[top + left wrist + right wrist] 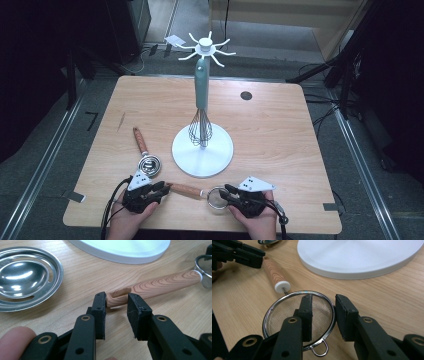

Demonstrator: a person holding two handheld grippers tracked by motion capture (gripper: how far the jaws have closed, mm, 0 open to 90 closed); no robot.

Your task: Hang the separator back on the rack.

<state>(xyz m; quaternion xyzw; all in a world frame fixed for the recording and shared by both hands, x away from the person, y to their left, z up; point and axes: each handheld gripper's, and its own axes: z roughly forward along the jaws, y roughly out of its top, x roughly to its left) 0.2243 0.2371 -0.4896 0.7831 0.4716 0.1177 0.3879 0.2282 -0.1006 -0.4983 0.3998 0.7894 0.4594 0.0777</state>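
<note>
A small mesh strainer (pixel 216 196) with a wooden handle (pixel 186 190) lies flat near the table's front edge, between my two grippers. My left gripper (pixel 164 188) is at the handle's free end. In the left gripper view, that handle (pixel 160 283) comes in slantwise between the left gripper's (pixel 116 297) tips, and both pads rest against it. My right gripper (pixel 226 192) straddles the strainer's metal rim (pixel 287 296). One jaw of the right gripper (pixel 323 298) is inside the bowl and the other outside, with a wide gap, so the rim is not pinched.
A white stand (pixel 202 150) with a round base occupies mid-table, and a teal-handled whisk (pixel 201 125) hangs from its hooks. A metal egg separator (pixel 149 165) with a wooden handle lies left of the base, close to my left gripper. A dark hole (pixel 246 95) marks the far tabletop.
</note>
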